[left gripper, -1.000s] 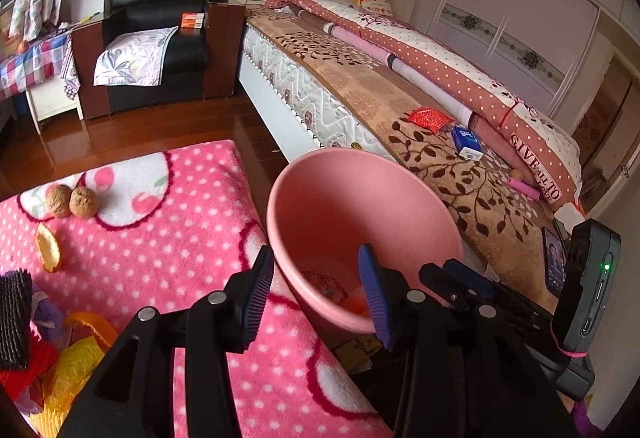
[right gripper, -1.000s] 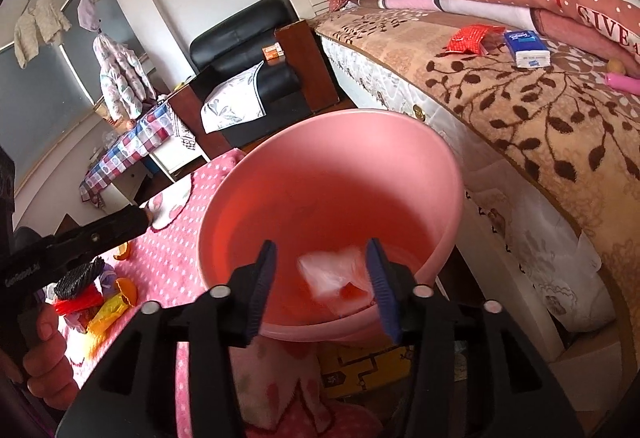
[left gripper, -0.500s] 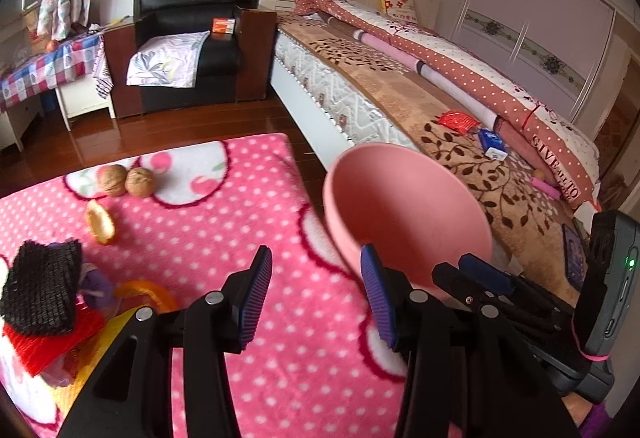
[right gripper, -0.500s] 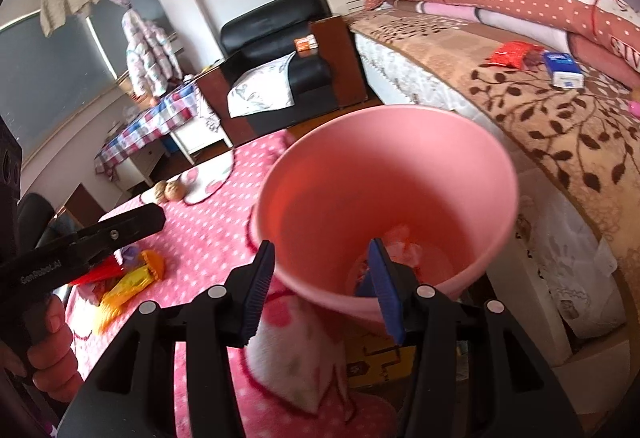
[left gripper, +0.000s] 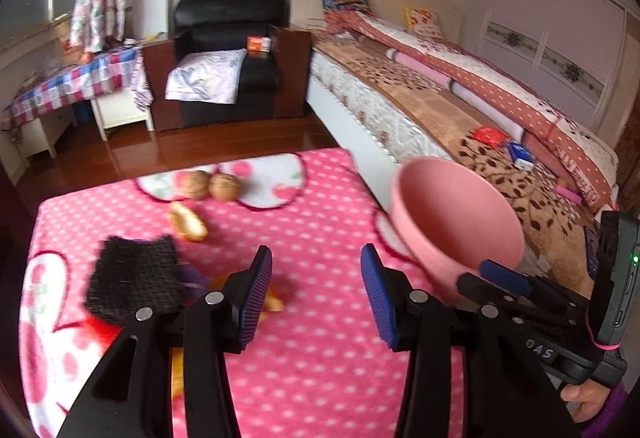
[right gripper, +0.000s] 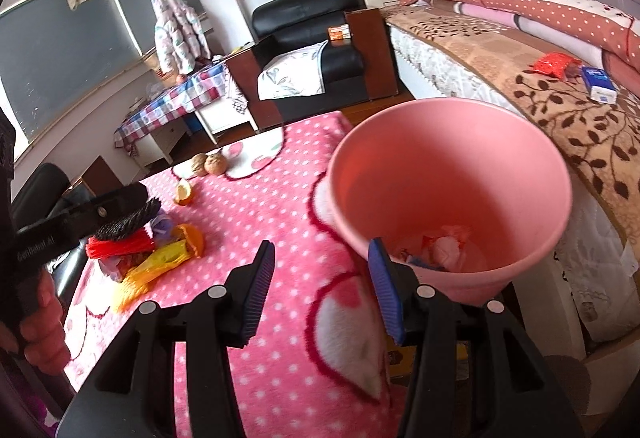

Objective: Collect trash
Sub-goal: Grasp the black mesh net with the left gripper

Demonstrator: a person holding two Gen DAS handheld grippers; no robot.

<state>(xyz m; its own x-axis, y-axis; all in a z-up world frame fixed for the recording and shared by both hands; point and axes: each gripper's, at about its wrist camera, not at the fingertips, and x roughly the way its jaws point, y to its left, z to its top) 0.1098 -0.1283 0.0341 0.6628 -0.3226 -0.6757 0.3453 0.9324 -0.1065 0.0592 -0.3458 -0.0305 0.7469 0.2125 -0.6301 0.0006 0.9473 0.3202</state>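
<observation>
Both grippers hang empty over the pink spotted blanket (left gripper: pixel 320 358), each with its jaws spread wide and nothing between them. The left gripper (left gripper: pixel 316 290) is the nearer one to the rubbish: the heap of wrappers (right gripper: pixel 152 258) lies at about ten o'clock from its fingertips, just beside the left pad, with a black mesh scrap (left gripper: pixel 134 280) on top and red and yellow pieces poking out beneath. The heap runs long from the near left toward the far right, so I'd judge the jaws will want to come down across that line. A bit of orange peel (left gripper: pixel 186 226) sits further off at eleven o'clock, and two walnuts (left gripper: pixel 210 186) beyond it at about the same bearing, touching each other. The pink bin (right gripper: pixel 448 197) stands off the blanket's edge between it and the bed (left gripper: pixel 440 117), at two o'clock from the left gripper and one o'clock from the right gripper (right gripper: pixel 322 286), whose right pad overlaps its rim in that view; some paper and wrappers already lie in the bottom. Against a second ago, the left gripper has swung away from the bin toward the heap, and the right one has drawn back from over the bin's mouth, its jaws now wider.
</observation>
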